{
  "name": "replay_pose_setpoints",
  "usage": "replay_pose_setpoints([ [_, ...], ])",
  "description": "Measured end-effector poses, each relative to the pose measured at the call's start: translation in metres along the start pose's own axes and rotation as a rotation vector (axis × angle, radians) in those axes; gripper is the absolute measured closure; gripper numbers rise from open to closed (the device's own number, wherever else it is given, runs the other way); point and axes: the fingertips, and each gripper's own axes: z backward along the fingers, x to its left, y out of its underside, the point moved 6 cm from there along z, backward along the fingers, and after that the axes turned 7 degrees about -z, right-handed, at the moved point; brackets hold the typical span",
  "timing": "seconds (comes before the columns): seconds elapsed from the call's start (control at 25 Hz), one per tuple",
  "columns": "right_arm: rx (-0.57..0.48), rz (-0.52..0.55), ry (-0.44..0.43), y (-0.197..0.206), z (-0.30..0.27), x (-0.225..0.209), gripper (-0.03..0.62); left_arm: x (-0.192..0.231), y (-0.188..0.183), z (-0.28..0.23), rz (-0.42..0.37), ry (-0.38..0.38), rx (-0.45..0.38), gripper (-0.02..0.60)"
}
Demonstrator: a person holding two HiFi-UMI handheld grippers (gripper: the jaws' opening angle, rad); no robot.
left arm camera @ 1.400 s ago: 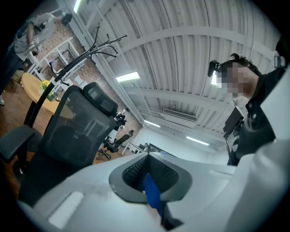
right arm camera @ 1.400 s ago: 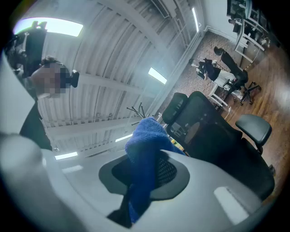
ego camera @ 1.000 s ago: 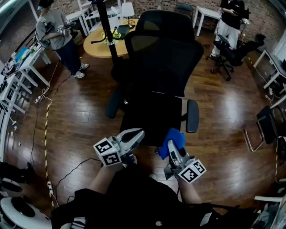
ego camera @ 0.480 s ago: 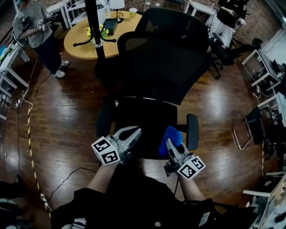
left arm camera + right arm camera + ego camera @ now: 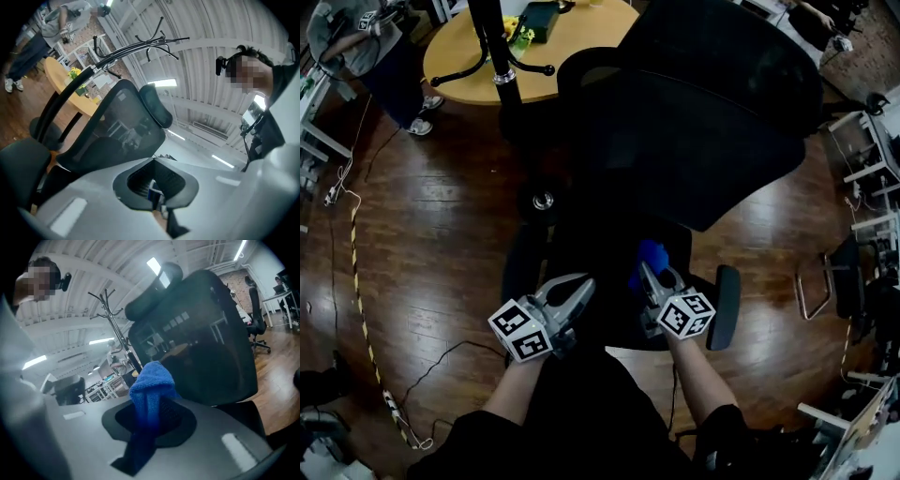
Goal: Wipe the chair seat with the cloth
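Observation:
The black office chair's seat lies just ahead of both grippers, under its tall mesh back. My right gripper hangs over the seat's front right part, shut on the blue cloth, which bunches up out of the jaws. In the right gripper view the chair back fills the frame beyond my right gripper. My left gripper hovers over the seat's front left edge, its jaws together and holding nothing. The left gripper view has my left gripper below the chair back.
Armrests flank the seat on the left and right. A black coat stand and a round yellow table stand behind the chair. A person stands at far left. A cable runs across the wooden floor.
Both grippers have moved forward over the seat's front, the right one carrying the cloth further onto it. The chair back looms larger in both gripper views.

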Motion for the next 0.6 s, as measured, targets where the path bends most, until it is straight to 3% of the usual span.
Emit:
replay_pose_setpoints([
  [0.28, 0.223, 0.022, 0.023, 0.092, -0.172, -0.065, 0.53, 0.057, 0.054, 0.021, 0.079, -0.131, -0.009, 0.594],
  [0.4, 0.307, 0.041, 0.033, 0.12, -0.236, -0.081, 0.53, 0.078, 0.063, 0.03, 0.095, -0.147, -0.034, 0.594],
  [0.6, 0.414, 0.109, 0.145, 0.149, -0.302, -0.091, 0.53, 0.087, 0.065, 0.028, 0.075, -0.121, -0.068, 0.594],
])
